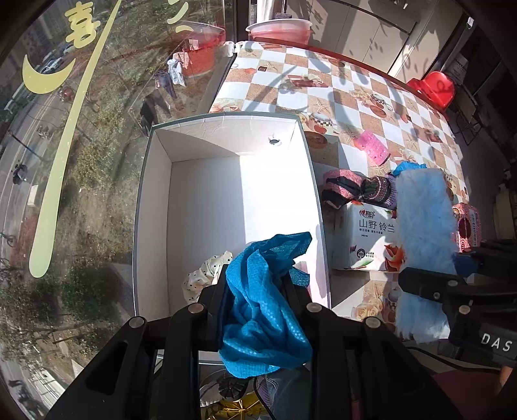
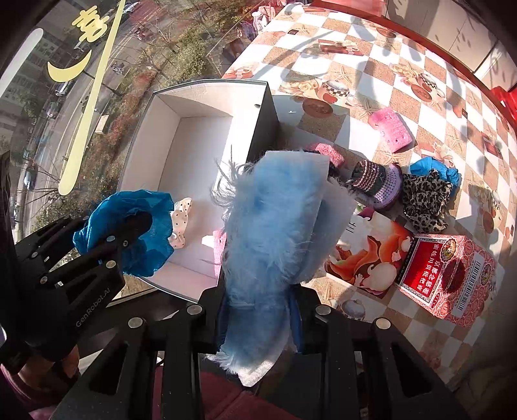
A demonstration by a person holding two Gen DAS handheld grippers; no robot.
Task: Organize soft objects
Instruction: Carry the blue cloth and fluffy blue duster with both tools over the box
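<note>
My left gripper [image 1: 257, 284] is shut on a crumpled blue mesh cloth [image 1: 261, 300] and holds it over the near end of an open white box [image 1: 206, 206]; the gripper also shows in the right wrist view [image 2: 129, 232]. A white polka-dot scrunchie [image 1: 202, 274] lies in the box's near corner. My right gripper [image 2: 258, 290] is shut on a fluffy light-blue piece [image 2: 271, 232], held upright just right of the box [image 2: 194, 155]. On the table lie a pink sponge [image 2: 391, 129], a knitted pink-and-black piece [image 2: 374, 181], a leopard scrunchie [image 2: 426, 197] and another blue cloth [image 2: 433, 169].
A white tissue pack [image 1: 365, 239] and a red medicine box [image 2: 449, 278] stand on the checkered table [image 1: 323, 80] right of the box. A window is on the left. A red basin [image 1: 279, 30] and a red stool [image 1: 433, 89] are at the far end.
</note>
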